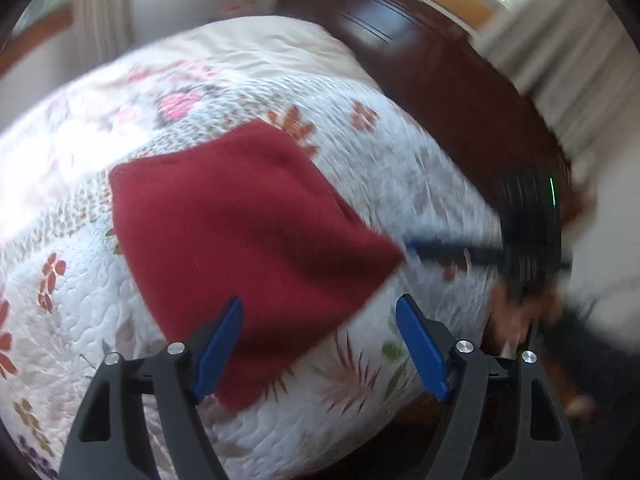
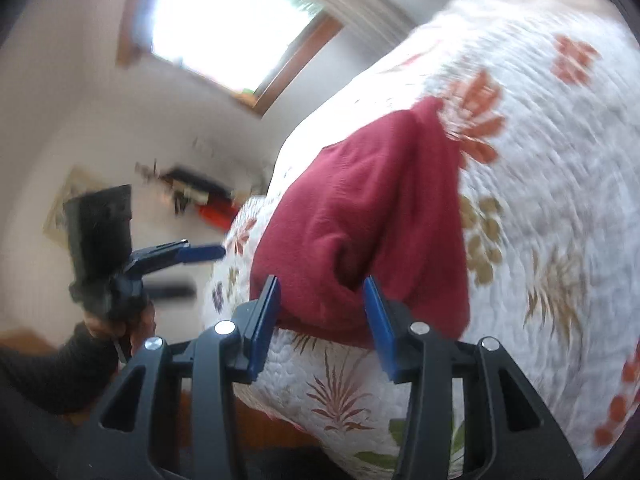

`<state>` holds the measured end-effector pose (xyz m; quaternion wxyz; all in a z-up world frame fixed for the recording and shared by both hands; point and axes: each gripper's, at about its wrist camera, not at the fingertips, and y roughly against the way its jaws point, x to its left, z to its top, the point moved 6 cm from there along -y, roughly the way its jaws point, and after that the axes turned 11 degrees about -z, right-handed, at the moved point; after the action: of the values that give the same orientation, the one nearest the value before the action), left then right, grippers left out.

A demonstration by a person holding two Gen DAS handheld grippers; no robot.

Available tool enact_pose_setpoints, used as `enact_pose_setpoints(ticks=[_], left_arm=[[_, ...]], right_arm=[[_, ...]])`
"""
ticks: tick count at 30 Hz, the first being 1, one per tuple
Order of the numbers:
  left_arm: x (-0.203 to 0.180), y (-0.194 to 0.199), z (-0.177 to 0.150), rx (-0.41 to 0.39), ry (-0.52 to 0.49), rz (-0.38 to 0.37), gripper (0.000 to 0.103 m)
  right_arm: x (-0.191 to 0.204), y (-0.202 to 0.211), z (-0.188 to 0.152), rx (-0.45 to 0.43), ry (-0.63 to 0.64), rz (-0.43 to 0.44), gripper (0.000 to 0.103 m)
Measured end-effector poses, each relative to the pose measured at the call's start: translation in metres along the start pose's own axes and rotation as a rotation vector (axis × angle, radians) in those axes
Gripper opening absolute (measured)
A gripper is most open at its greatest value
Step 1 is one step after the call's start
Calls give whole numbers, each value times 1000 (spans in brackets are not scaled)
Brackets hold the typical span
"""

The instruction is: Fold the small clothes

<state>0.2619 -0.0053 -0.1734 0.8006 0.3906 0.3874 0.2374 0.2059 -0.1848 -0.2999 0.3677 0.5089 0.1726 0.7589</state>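
A dark red garment (image 1: pixel 240 232) lies folded into a rough rectangle on the flowered quilt (image 1: pixel 400 160) of a bed. My left gripper (image 1: pixel 319 303) is open just above the garment's near edge, with nothing between its blue pads. My right gripper (image 1: pixel 412 246) shows blurred at the garment's right corner. In the right wrist view the red garment (image 2: pixel 360 220) bulges up near its close edge. There my right gripper (image 2: pixel 321 280) is open in front of that bulge, without pinching it. The left gripper (image 2: pixel 202 252) hangs off the bed's side, held by a hand (image 2: pixel 136 320).
The quilt (image 2: pixel 540 200) drops off at the bed's near edge in both views. Dark wooden furniture (image 1: pixel 440 80) stands behind the bed. A window (image 2: pixel 232 20) and a wall shelf (image 2: pixel 200 192) lie to the left. A dark sleeve (image 2: pixel 48 368) reaches in low left.
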Motion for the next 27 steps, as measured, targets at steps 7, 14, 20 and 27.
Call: enact_pose_setpoints(ticks=[7,14,20,27], left_arm=[[-23,-34,-33,85,-153,58,79],[-21,-51,-47,167,-230,100,78],[-17,-57,-54,249,-196,-14,69],[0,-62,-33,201,-119,-86,70]], right_arm=[[2,-47,-5,206,127,0,34],[-18,-31,2,257,68,67,9],[-63,-57,-24,368,-43,33,10],[-43,-22,25,183,-73,100,70]])
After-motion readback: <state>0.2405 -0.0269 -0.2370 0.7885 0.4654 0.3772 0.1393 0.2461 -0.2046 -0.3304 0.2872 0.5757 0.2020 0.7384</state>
